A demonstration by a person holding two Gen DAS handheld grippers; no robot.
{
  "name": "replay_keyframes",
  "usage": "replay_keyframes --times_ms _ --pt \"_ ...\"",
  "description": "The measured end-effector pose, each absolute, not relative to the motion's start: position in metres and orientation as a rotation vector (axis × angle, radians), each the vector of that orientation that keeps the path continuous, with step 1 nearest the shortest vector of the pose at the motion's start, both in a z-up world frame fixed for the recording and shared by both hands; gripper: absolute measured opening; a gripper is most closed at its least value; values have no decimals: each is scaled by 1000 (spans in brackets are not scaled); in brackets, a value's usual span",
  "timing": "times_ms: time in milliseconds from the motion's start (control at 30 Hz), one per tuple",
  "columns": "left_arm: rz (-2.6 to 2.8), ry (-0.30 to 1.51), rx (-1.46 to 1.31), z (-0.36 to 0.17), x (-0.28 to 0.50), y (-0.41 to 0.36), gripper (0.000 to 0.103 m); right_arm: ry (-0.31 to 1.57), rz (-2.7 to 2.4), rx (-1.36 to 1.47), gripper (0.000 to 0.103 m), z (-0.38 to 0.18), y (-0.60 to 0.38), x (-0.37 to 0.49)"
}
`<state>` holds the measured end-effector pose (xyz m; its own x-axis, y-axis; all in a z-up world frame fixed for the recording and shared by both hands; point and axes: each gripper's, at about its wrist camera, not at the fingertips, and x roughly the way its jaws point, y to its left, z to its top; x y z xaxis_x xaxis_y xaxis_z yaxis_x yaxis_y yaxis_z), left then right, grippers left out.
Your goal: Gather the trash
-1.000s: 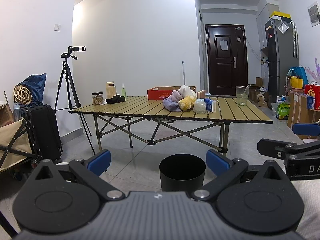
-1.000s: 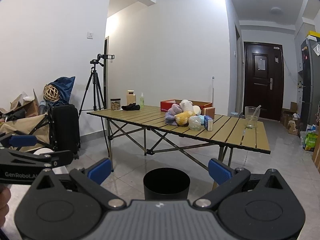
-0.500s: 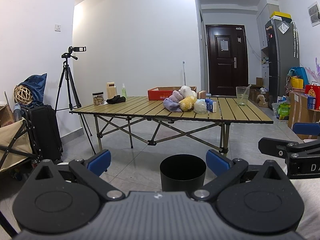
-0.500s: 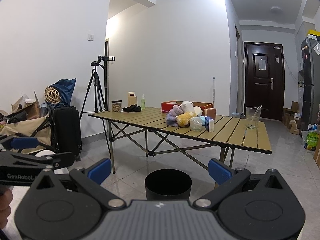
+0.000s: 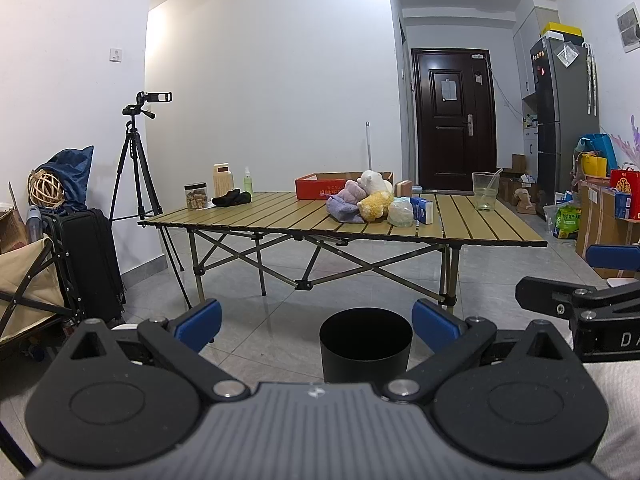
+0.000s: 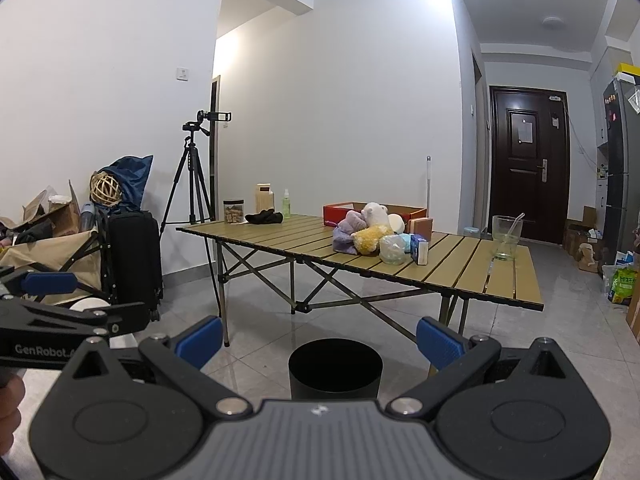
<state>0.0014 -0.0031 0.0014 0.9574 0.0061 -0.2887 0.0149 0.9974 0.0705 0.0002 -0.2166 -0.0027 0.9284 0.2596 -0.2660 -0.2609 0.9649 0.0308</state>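
Note:
A black round bin (image 5: 365, 344) stands on the tiled floor in front of a slatted folding table (image 5: 280, 220); it also shows in the right wrist view (image 6: 335, 368). On the table lie a crumpled clear plastic bag (image 5: 400, 213), a small blue and white carton (image 5: 423, 209) and a heap of plush toys (image 5: 366, 200). My left gripper (image 5: 316, 324) is open and empty, low over the floor, short of the bin. My right gripper (image 6: 318, 340) is open and empty too. Each gripper shows at the edge of the other's view.
A red cardboard tray (image 5: 320, 188), a jar (image 5: 196, 196), a black cloth (image 5: 232, 198) and a glass with a straw (image 5: 485, 191) are on the table. A tripod with camera (image 5: 138, 152), a black suitcase (image 5: 90, 264) and a folding cart (image 5: 24, 280) stand left. Boxes and a fridge (image 5: 560, 120) stand right.
Both views have crept slightly forward towards the bin and table. Both grippers stay open and empty.

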Motion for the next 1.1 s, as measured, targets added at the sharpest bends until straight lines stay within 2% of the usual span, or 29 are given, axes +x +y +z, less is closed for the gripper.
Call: replay_keyframes --times_ms 1100 --pt "-2 313 69 -4 15 0 103 281 265 4 103 -4 -219 14"
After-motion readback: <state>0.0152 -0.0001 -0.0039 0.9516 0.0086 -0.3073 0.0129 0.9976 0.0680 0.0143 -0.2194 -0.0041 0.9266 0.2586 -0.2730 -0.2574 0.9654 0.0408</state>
